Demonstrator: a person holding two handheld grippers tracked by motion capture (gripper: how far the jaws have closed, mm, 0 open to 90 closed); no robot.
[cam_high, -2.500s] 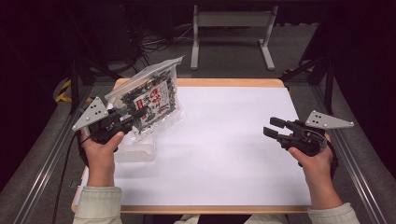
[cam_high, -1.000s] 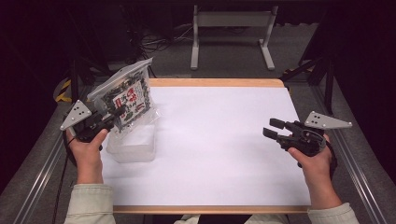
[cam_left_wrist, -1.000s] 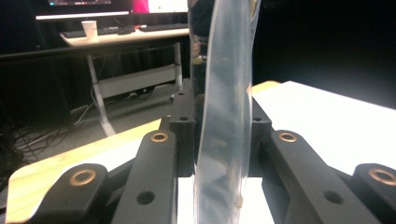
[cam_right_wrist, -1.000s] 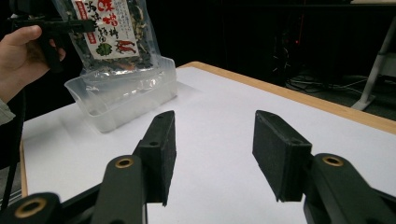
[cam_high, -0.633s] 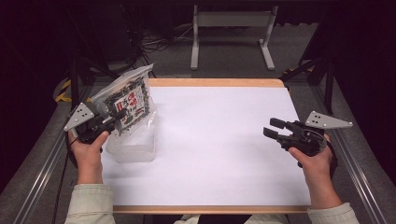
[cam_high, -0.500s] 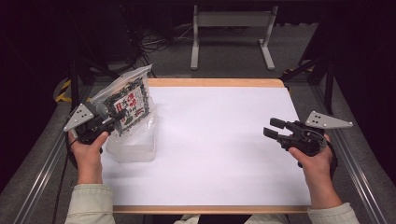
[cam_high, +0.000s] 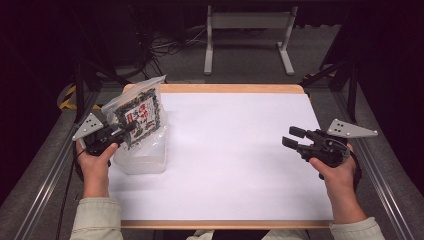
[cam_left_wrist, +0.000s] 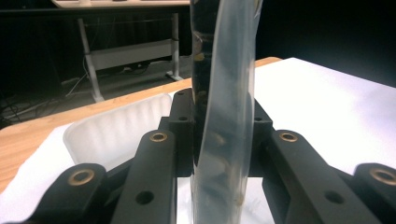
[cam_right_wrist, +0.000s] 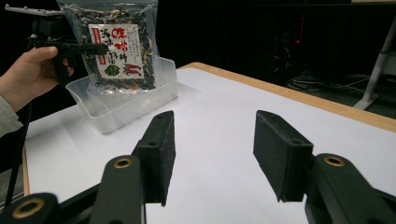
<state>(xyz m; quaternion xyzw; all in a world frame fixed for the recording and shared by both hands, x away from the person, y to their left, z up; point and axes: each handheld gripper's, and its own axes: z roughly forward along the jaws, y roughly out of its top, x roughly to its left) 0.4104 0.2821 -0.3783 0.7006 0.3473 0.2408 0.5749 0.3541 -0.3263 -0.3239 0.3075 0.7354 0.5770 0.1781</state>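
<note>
1. Jaws of the left gripper (cam_high: 131, 128) are clamped on the edge of a clear food pouch (cam_high: 138, 117); in the left gripper view the pouch (cam_left_wrist: 223, 107) runs up between the two black jaws as a thin, edge-on strip of plastic.
2. Held upright and slightly tilted, the pouch has a red-and-white printed label and dark dried contents. Its lower end hangs in or just over a clear plastic tub (cam_high: 142, 155) that sits right below the left gripper, on the white table (cam_high: 235, 150); whether the pouch touches the tub's floor cannot be told.
3. Seen from the right gripper view, the pouch (cam_right_wrist: 114, 44) stands in front of the tub's (cam_right_wrist: 126, 100) far wall, with the left gripper (cam_right_wrist: 95, 48) pinching it from the side.
4. Opposite, well apart from the pouch and tub, the right gripper (cam_high: 292, 137) has its jaws spread wide with nothing between them (cam_right_wrist: 212, 156). Bare white table lies in front of it.
5. The left hand (cam_high: 95, 155) wraps the gripper's handle from below, forearm coming up from the near edge in a pale sleeve.
6. The right hand (cam_high: 332, 167) holds its gripper low over the table's right side, jaws pointing toward the left gripper.
</note>
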